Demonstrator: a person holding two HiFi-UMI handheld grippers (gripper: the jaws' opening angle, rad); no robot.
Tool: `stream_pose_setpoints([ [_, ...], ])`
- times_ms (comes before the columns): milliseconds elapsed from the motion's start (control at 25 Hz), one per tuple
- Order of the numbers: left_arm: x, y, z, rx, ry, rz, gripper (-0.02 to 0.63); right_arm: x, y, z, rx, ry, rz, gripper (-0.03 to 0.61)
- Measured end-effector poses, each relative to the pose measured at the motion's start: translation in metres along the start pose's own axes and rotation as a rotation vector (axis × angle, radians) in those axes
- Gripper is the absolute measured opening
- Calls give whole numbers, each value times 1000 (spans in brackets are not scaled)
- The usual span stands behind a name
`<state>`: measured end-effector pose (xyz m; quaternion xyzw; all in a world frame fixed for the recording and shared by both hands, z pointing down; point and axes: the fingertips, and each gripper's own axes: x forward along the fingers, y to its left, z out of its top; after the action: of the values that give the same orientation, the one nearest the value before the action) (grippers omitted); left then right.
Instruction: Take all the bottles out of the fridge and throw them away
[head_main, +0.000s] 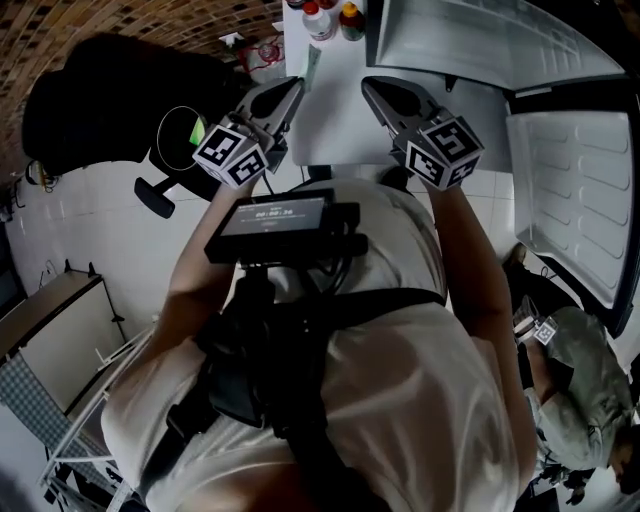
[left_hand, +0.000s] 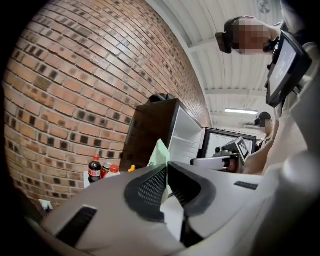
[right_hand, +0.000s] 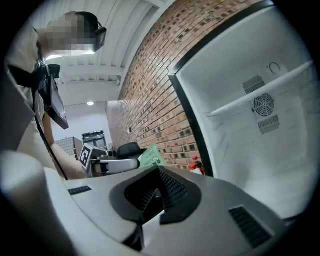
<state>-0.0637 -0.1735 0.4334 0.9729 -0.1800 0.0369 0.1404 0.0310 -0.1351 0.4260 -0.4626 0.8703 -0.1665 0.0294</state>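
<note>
At the left of the left gripper view, against the red brick wall (left_hand: 75, 100), I see a small cluster of upright plastic bottles (left_hand: 102, 170), one of them dark cola with a red cap. They are already outside the tall white fridge (right_hand: 260, 110). In the head view they stand at the top centre of the frame on a white surface (head_main: 296, 35). That puts them ahead of both tools and roughly between them, with their long axes vertical. The left gripper (head_main: 296, 90) reaches forward about level, its jaws pinched narrow on a flat pale green printed packet (left_hand: 159, 154) that sticks up past the tips. I judge this one is not free to take a bottle until it lets the packet go. To its right, the right gripper (head_main: 372, 88) is held out in parallel, also about level. Its jaws are drawn together with nothing between them. From its own view the red caps sit just right of the jaw tips, beside the fridge's dark edge, so I judge it the better placed for a side-on grasp, once it opens. Furthest right, the fridge stands open, and the shelf I can see inside holds no bottles. Its white door (head_main: 575, 200) is swung out along the right edge of the head view.
</note>
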Motion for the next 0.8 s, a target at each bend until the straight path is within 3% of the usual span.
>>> stream_pose_setpoints([
  [440, -81, 70, -17, -25, -10, 161, 20, 72, 33, -8, -14, 64, 79, 5],
  [800, -170, 128, -45, -29, 25, 344, 20, 134, 68, -20, -57, 139, 150, 5],
])
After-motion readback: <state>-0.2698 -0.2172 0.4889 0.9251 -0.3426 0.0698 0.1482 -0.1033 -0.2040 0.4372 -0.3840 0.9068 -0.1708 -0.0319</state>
